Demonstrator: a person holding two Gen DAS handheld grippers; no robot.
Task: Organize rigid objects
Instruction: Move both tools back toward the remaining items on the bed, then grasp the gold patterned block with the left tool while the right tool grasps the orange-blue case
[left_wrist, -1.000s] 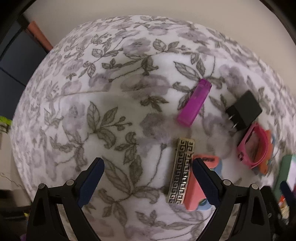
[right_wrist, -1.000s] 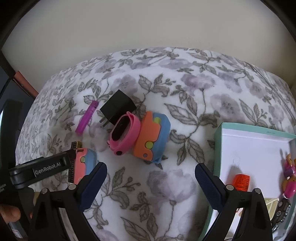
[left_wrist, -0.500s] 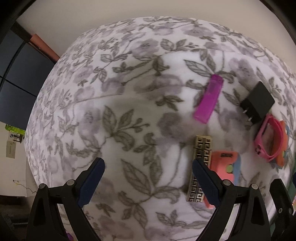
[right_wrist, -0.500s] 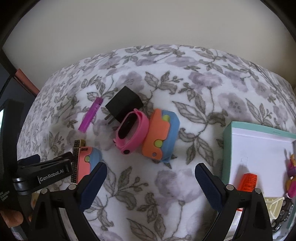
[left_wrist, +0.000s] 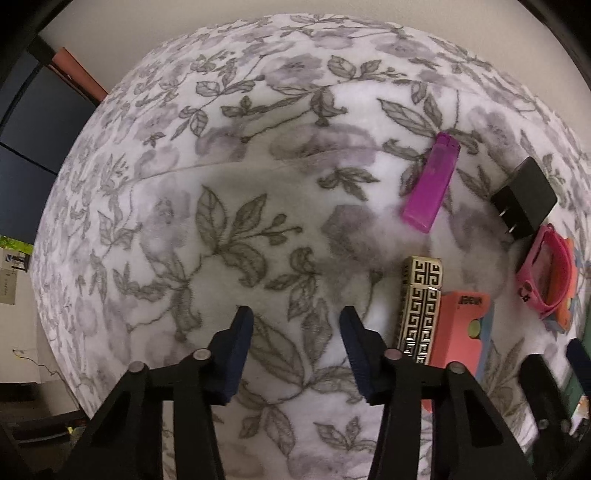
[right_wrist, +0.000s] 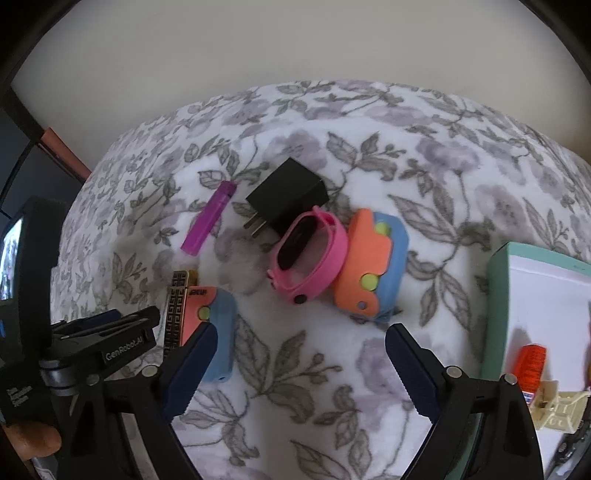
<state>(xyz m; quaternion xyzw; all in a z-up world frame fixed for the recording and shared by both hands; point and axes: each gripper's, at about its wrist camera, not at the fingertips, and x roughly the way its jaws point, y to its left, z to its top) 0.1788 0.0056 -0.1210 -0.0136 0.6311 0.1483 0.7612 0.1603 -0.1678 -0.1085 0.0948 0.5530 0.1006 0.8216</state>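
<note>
Left wrist view showed the left gripper (left_wrist: 295, 317) over the floral cloth (left_wrist: 229, 192), its jaws having just narrowed from wide apart to a small gap with only bare fabric between them. Just off its right finger, at about four o'clock in that view, lay one gold lighter with a black key pattern (left_wrist: 421, 304), long and flat, pressed side by side against one coral and blue block toy (left_wrist: 460, 332). At two o'clock lay one purple lighter (left_wrist: 432, 182), translucent and slim, and beyond it one black plug adapter (left_wrist: 524, 197) with two prongs showing. One pink wristband (left_wrist: 546, 271) stood on edge at three o'clock. In the right wrist view the right gripper (right_wrist: 299, 352) held its jaws wide apart and empty above the cloth. At twelve o'clock from it the pink wristband leaned against one larger orange and blue car toy (right_wrist: 373, 260). At three o'clock sat one teal-rimmed white box (right_wrist: 498, 280), holding one orange lighter (right_wrist: 532, 363) and a cream piece too cropped to name.
</note>
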